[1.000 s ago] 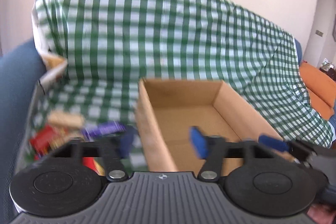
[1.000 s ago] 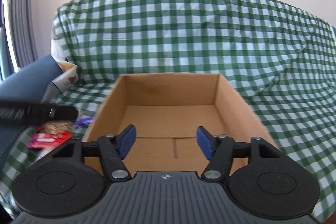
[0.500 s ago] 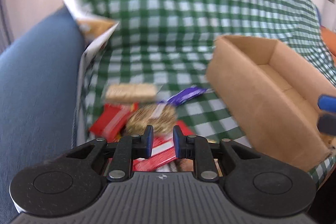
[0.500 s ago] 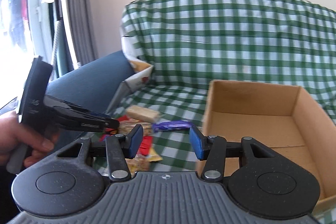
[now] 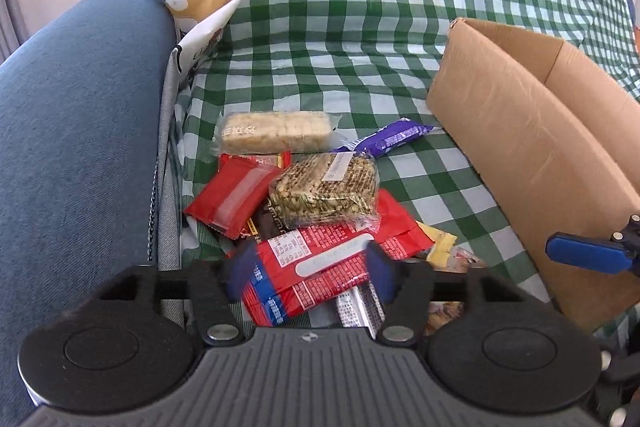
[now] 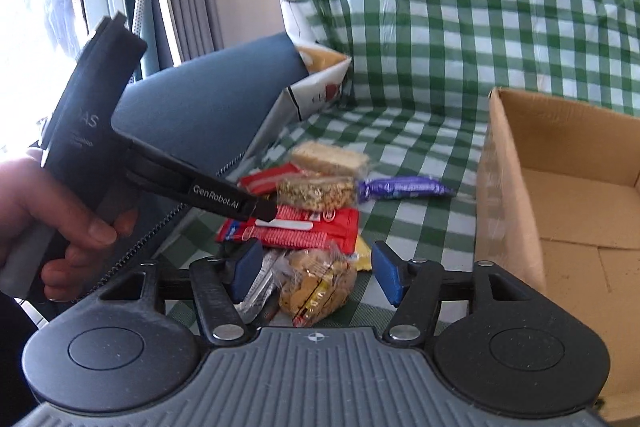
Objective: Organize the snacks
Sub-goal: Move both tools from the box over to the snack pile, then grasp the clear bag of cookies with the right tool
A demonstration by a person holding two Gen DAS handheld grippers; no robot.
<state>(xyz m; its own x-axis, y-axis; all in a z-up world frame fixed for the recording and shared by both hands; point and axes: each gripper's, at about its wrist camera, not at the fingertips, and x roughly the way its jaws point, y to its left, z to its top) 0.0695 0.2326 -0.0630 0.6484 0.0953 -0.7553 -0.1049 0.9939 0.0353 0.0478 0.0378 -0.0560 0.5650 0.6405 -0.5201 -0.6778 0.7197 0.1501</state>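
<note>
Left wrist view: our left gripper (image 5: 306,269) hangs over the snack heap, jaws opening, straddling the red-and-blue packet (image 5: 320,267) without pressing it. We judge that packet the intended pick, being topmost and nearest. At 12 o'clock of it lies the seed bar (image 5: 326,189), beyond that the pale wafer pack (image 5: 276,131); the purple bar (image 5: 390,138) sits at 1 o'clock, the red pouch (image 5: 232,193) at 10. The cardboard box (image 5: 520,131), at 3 o'clock, stands close beside the heap, presumably so each carry is short. Half a second back these jaws were nearly shut; now they stand wide.

Right wrist view: our right gripper (image 6: 316,273) also has its jaws opening, nothing clamped; a clear bag of yellow snacks (image 6: 320,287) lies between and below them. The left hand (image 6: 44,223) shows at 9 o'clock. The box, empty where visible, has slid toward 3 o'clock since a second ago, when it filled the centre.
</note>
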